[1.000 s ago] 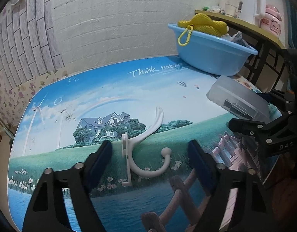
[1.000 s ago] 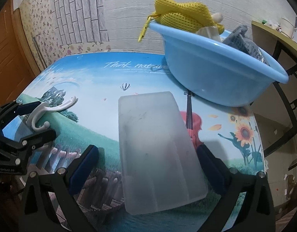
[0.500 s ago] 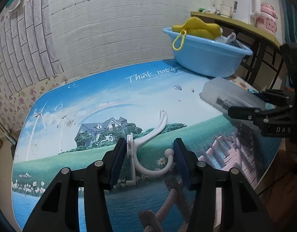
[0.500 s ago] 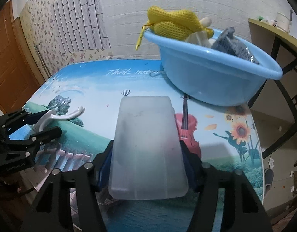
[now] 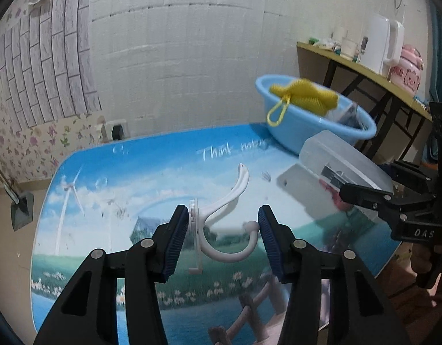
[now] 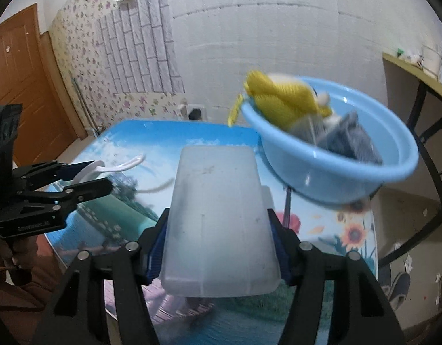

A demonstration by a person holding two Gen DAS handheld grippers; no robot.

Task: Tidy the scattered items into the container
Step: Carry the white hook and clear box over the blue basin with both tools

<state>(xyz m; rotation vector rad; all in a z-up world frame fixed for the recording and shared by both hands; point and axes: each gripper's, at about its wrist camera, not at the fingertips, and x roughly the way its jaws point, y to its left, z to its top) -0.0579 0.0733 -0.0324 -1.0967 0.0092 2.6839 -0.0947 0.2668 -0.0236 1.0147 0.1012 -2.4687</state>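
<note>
My left gripper (image 5: 223, 227) is shut on a white plastic coat hook (image 5: 221, 215), lifted above the picture-printed table (image 5: 152, 166); the hook (image 6: 106, 169) also shows at the left of the right wrist view. My right gripper (image 6: 218, 230) is shut on a frosted clear plastic box (image 6: 218, 215), held off the table. That box (image 5: 342, 161) appears at the right of the left wrist view, with the right gripper (image 5: 388, 198) behind it. The blue basin (image 6: 350, 178) stands at the table's far right corner holding a yellow mesh item (image 6: 281, 100) and grey things.
A side table (image 5: 365, 66) with a white kettle (image 5: 385, 43) and a pink pot stands to the right of the basin (image 5: 290, 123). White and patterned walls close off the far side. A wooden door (image 6: 16, 86) is at the left.
Both grippers closed, the left on the hook and the right on the box, then rose with them off the table. The basin now sits lower in both views.
</note>
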